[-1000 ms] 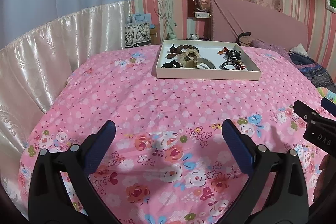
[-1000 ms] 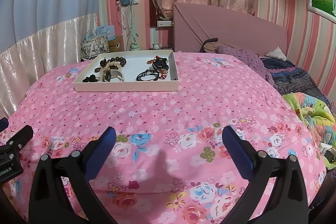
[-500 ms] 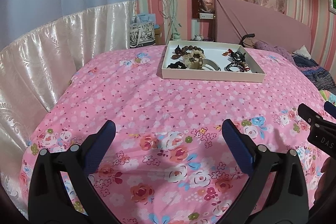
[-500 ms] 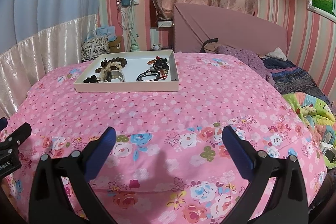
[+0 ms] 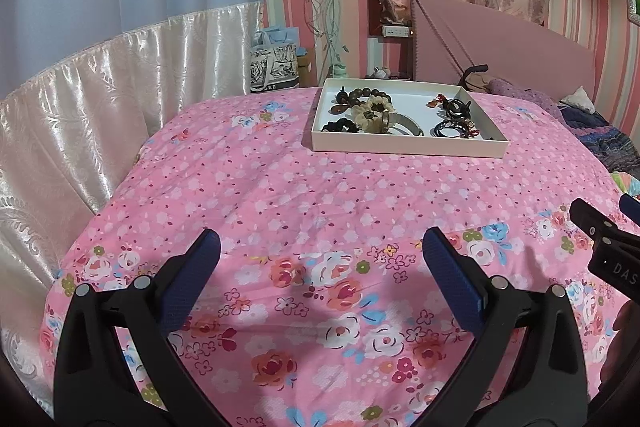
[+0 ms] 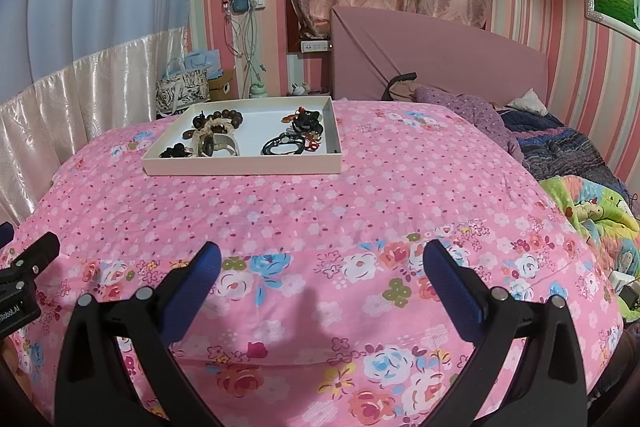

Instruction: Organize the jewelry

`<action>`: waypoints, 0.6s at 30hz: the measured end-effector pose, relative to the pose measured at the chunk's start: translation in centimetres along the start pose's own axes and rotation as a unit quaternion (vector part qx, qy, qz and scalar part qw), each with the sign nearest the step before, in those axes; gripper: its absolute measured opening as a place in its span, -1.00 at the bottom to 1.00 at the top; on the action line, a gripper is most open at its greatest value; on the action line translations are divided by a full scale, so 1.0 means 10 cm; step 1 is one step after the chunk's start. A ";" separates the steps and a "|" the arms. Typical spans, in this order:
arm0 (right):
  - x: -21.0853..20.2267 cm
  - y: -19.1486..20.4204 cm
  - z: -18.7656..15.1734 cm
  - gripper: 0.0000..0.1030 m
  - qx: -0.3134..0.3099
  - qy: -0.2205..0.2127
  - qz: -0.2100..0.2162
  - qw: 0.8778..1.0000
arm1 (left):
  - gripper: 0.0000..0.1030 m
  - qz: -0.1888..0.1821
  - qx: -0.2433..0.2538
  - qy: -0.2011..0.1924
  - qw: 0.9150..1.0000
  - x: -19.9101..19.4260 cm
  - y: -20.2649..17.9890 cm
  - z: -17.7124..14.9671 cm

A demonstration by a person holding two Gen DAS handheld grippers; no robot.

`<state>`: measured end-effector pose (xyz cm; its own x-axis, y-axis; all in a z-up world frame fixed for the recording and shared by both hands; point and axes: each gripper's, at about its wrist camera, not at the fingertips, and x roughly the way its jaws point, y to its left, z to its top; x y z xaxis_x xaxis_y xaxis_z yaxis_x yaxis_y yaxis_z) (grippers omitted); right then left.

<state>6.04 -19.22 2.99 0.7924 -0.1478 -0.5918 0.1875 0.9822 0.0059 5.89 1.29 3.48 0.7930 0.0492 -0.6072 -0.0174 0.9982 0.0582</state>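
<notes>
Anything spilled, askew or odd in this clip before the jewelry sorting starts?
Nothing stands out. The jewelry sits in two loose clusters inside the white tray, which lies flat on the pink floral bedspread; none has spilled out. Both the left gripper and right gripper are open, empty, short of it.

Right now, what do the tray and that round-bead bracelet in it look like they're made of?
Tray: probably cardboard, matte off-white, judging by thin straight walls and no shine. Bead bracelet: likely wood, with dark brown, round beads and a dull sheen, though too small to be sure.
</notes>
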 end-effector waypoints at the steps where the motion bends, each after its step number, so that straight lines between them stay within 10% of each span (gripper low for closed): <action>1: 0.00 0.00 0.00 0.95 0.000 0.000 0.000 1.000 | 0.94 0.000 0.000 0.000 1.000 0.00 0.00 0.00; 18: -0.02 0.02 0.00 0.95 0.001 -0.004 -0.001 1.000 | 0.94 0.006 -0.003 0.000 1.000 -0.02 0.02 0.01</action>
<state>5.97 -18.96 3.13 0.7965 -0.1505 -0.5857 0.1897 0.9818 0.0057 5.82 1.48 3.65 0.7925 0.0603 -0.6069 -0.0294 0.9977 0.0607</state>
